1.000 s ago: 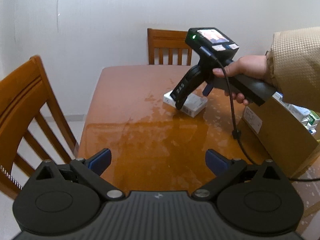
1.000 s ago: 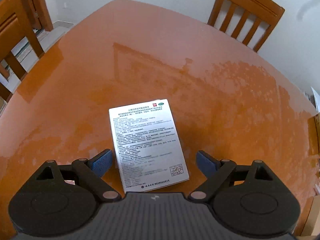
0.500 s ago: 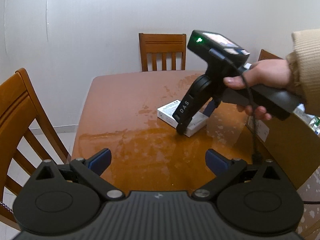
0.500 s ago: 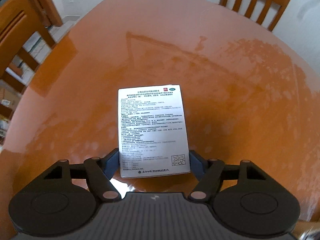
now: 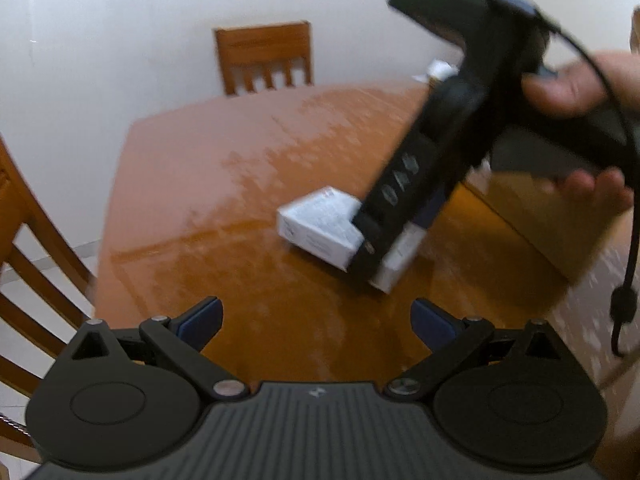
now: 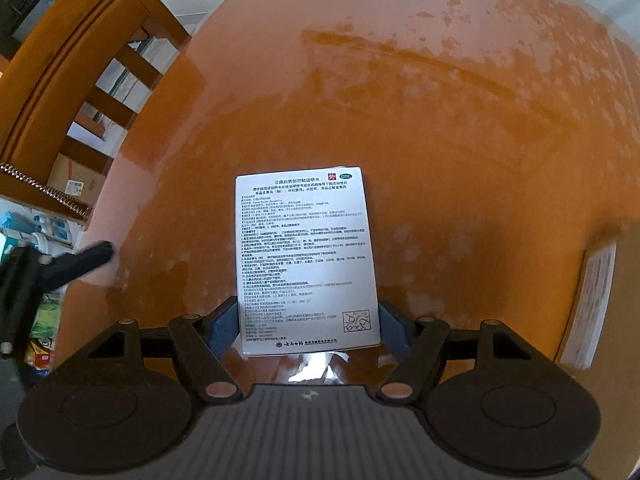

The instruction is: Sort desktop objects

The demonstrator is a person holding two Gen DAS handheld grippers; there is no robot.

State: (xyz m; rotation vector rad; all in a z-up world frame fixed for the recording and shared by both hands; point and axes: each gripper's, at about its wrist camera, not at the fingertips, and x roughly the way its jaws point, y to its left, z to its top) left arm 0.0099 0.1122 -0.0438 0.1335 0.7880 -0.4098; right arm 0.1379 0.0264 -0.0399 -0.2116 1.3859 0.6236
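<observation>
A white medicine box [image 6: 306, 256] printed with small text sits between the blue pads of my right gripper [image 6: 307, 330], which is shut on its two long sides. The left wrist view shows the same box [image 5: 320, 220] low over the orange wooden table [image 5: 224, 168], clamped by the black right gripper [image 5: 394, 236] in a person's hand [image 5: 568, 88]. Blur hides whether the box touches the table. My left gripper [image 5: 316, 320] is open over the table's near edge with nothing between its fingers.
A brown cardboard box [image 5: 532, 216] with a white label [image 6: 596, 300] stands at the table's right side. Wooden chairs stand at the far end [image 5: 264, 60] and the left [image 6: 68, 76]. Clutter lies on the floor past the left edge [image 6: 44, 332].
My right gripper shut on the white box, then moved with it across the table, nearer to the left gripper. The left gripper dipped and tilted further down, staying open.
</observation>
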